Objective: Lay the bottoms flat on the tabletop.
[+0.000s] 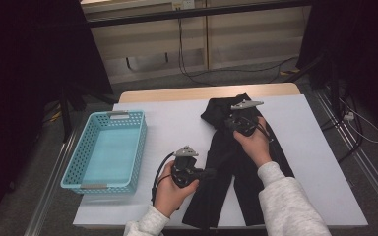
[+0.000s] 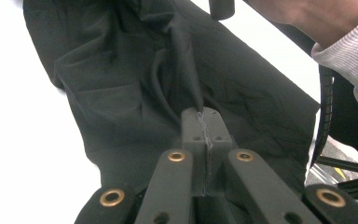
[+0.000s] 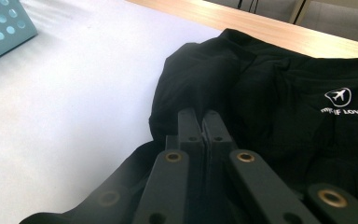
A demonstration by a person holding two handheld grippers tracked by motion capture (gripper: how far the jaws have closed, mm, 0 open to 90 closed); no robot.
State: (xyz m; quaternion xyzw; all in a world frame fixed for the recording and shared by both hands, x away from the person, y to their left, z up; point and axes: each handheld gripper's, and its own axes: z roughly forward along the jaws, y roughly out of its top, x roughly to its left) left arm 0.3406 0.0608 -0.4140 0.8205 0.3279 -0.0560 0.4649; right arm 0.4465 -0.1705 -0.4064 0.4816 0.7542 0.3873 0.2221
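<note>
— Where are the black trousers [image 1: 236,167] now?
— I see them flat on the white table cover [image 1: 172,128], right of the blue basket [image 1: 106,151].
— And the tongs?
— My left gripper [image 2: 204,122] pinches a fold of the fabric. My right gripper [image 3: 200,122] is closed at the waist part, maybe on cloth, I cannot tell.

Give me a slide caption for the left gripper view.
Left gripper shut on a pinched fold of the black trousers lying on the white table.

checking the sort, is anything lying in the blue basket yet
No, the blue basket sits bare inside, and the black trousers lie beside it on the table.
</note>
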